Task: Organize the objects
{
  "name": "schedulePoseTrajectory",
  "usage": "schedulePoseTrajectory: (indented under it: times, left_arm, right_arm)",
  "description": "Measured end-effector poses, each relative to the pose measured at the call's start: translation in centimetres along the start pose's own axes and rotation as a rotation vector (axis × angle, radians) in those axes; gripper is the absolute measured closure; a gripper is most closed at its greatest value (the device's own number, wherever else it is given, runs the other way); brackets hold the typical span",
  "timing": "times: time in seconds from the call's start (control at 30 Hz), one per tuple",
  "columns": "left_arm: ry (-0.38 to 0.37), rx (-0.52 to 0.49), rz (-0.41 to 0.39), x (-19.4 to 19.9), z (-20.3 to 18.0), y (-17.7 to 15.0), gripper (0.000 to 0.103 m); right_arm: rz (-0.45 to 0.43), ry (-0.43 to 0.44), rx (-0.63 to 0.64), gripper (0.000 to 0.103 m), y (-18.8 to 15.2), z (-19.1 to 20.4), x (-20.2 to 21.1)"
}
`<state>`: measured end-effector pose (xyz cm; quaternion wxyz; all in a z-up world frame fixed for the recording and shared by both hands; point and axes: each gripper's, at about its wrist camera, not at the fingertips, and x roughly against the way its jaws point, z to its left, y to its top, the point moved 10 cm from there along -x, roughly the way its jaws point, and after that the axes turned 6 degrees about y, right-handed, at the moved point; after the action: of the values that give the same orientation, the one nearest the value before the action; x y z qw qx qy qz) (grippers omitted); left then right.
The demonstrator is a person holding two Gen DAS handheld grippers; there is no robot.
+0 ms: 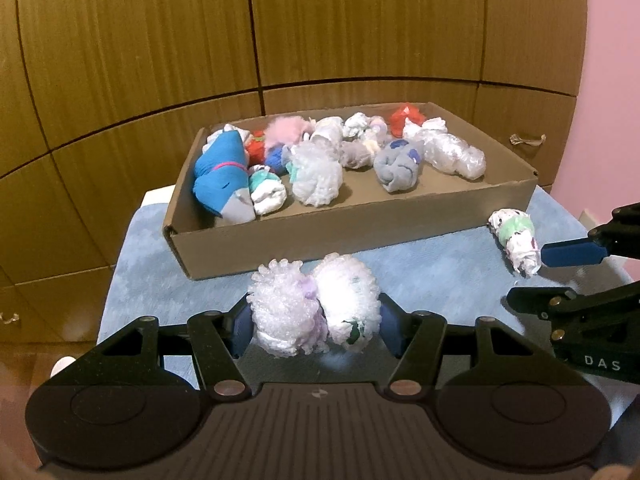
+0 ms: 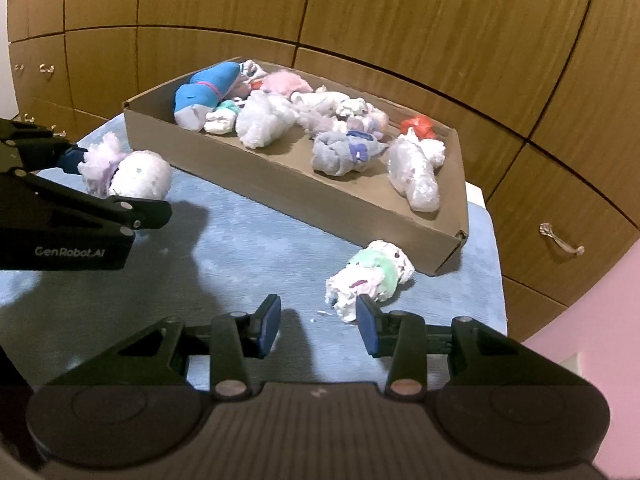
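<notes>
My left gripper [image 1: 314, 322] is shut on a fluffy white and lilac sock bundle [image 1: 314, 306], held just in front of the cardboard box [image 1: 304, 240]; the bundle also shows in the right wrist view [image 2: 128, 172]. My right gripper [image 2: 318, 324] is open and empty, with its right pad beside a white and green sock roll [image 2: 370, 276] that lies on the blue cloth near the box's corner. That roll shows in the left wrist view [image 1: 516, 240] too. The box [image 2: 360, 216] holds several rolled socks, among them a blue one [image 1: 222, 176].
The box stands on a blue cloth [image 2: 248, 248] over a small table. Wooden cabinet doors [image 1: 320, 32] with metal handles [image 2: 562, 240] rise behind. A pink wall [image 2: 600, 344] lies to the right.
</notes>
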<state>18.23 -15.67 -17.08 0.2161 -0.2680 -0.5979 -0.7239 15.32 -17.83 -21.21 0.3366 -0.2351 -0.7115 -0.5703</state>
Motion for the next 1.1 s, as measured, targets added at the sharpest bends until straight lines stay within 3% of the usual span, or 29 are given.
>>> schedulePoseTrajectory:
  times: [0.27, 0.5, 0.63, 0.87, 1.1]
  left_arm:
    - [-0.001, 0.016, 0.013, 0.0, 0.9, -0.7, 0.036]
    - [-0.006, 0.029, 0.019, 0.0, 1.9, -1.8, 0.036]
    - [-0.006, 0.039, 0.025, -0.1, 2.3, -2.4, 0.036]
    - [0.001, 0.025, 0.012, -0.6, 2.1, -2.1, 0.036]
    - [-0.001, 0.028, 0.015, -1.7, 2.2, -1.8, 0.036]
  right_arm:
    - [-0.016, 0.001, -0.002, 0.070, 0.0, 0.3, 0.3]
    - [-0.098, 0.119, -0.136, 0.075, -1.4, -1.4, 1.0]
    - [-0.132, 0.142, -0.191, 0.075, -1.8, -2.3, 1.3]
    - [-0.135, 0.091, -0.341, 0.059, -0.4, -5.2, -0.9]
    - [-0.110, -0.006, -0.327, 0.060, -0.3, -5.9, -3.7]
